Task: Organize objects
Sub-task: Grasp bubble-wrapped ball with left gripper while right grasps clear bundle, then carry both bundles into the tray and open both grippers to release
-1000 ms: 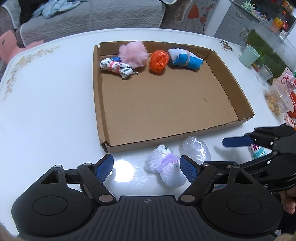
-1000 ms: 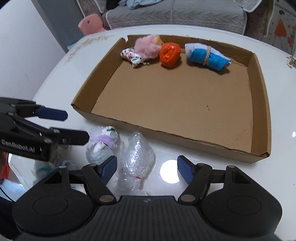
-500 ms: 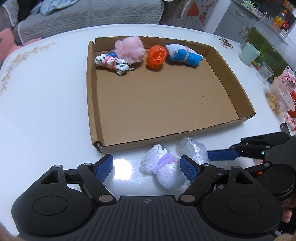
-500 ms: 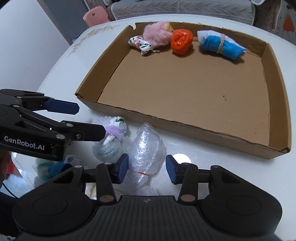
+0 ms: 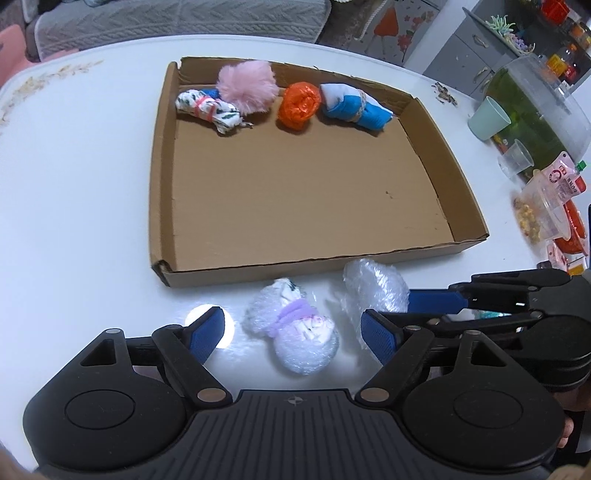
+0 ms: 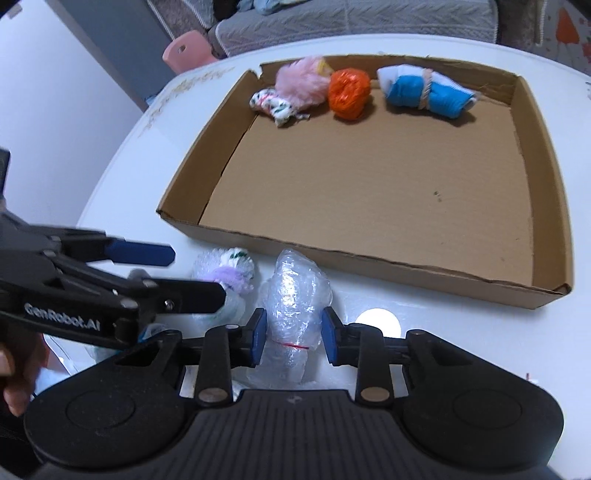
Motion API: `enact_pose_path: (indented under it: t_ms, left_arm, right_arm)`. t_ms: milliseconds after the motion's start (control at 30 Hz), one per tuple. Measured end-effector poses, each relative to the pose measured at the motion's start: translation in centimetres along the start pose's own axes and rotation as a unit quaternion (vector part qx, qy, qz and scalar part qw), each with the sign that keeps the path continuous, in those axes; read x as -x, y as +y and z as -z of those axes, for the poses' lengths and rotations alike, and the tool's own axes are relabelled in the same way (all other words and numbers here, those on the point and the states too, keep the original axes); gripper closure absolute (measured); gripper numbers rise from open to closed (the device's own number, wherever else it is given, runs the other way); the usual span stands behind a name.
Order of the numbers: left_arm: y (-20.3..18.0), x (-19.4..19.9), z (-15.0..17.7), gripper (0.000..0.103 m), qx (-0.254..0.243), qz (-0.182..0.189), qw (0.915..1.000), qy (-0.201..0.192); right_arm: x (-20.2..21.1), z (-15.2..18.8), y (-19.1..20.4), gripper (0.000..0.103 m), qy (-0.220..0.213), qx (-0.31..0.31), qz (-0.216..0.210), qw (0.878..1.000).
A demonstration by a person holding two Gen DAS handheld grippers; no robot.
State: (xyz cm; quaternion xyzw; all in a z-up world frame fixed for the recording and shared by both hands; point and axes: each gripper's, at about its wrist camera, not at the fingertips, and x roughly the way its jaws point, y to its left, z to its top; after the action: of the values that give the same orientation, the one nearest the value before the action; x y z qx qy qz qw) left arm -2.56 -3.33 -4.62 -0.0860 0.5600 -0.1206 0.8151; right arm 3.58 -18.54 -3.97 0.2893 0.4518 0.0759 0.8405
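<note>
A shallow cardboard tray [image 5: 159,177] [image 6: 554,206] lies on the white table. Along its far wall lie a patterned cloth roll [image 5: 207,110] [image 6: 275,105], a pink pompom [image 5: 247,86] [image 6: 301,86], an orange ball [image 5: 299,105] [image 6: 349,92] and a blue-white roll [image 5: 354,107] [image 6: 424,92]. In front of the tray lie a bubble-wrapped bundle with a purple band [image 5: 299,332] [image 6: 229,273] and a clear bubble-wrap bundle [image 5: 376,288] [image 6: 295,306]. My left gripper [image 5: 291,332] is open around the banded bundle. My right gripper [image 6: 293,338] is shut on the clear bundle.
A green cup [image 5: 487,118], a clear cup [image 5: 517,158], a snack tub [image 5: 543,206] and a large green container [image 5: 535,96] stand at the table's right edge. A sofa [image 5: 166,18] and a pink stool [image 6: 188,50] lie beyond the table.
My right gripper has moved forward and closed from wide open onto the clear bubble-wrap bundle. My left gripper has stayed open and drawn in around the banded bundle.
</note>
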Motion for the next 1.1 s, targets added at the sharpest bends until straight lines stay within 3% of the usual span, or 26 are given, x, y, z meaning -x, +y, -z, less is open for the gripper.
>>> enact_pose_path:
  t_ms: [267,433,667,1100]
  left_arm:
    - [-0.3,-1.1,0.3,0.019,0.011,0.003,0.9999,0.001]
    - [-0.1,-2.0,0.8,0.026,0.027,0.009,0.9995,0.01]
    - [-0.9,-2.7,1.1,0.058,0.003,0.008,0.9998,0.017]
    - [-1.0,0.8,0.5,0.059,-0.004,0.006,1.0,-0.004]
  right_arm:
    - [0.2,-0.1,-0.7,0.075,-0.001,-0.002,0.01,1.0]
    - [-0.1,0.2,-1.0,0.075,0.005,0.001,0.016,1.0]
    - [-0.1,0.5,-1.3,0.075,0.008,-0.001,0.012,1.0]
    - [3.3,0.0,-2.0,0.075,-0.026,-0.008,-0.019,0.999]
